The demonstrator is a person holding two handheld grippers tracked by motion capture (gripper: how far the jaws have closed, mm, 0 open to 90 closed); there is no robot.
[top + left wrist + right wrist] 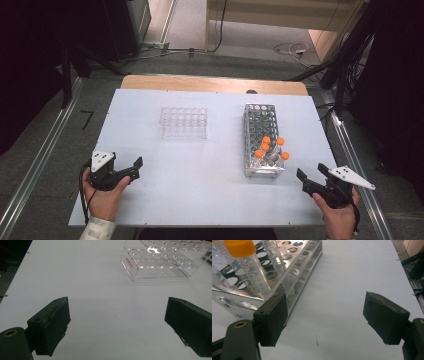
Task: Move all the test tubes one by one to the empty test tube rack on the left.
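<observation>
A clear plastic rack [183, 122] with no tubes in it stands left of the middle of the white table [200, 200]. A metal wire rack [261, 125] stands to the right, with several orange-capped tubes [265, 147] upright at its near end. My left gripper [136, 169] rests open near the front left, apart from the clear rack [160, 265]. In its own view the left gripper [117, 307] has nothing between its jaws. My right gripper [311, 171] is open at the front right. Up close, the right gripper [325, 300] sits just beside the metal rack's [297, 262] near corner, by an orange-capped tube [247, 265].
A wooden strip [215, 83] runs along the table's far edge. Metal rails [40, 165] flank the table on both sides. Cables [290, 49] lie on the floor beyond. Bare white surface spreads between the two grippers and in front of both racks.
</observation>
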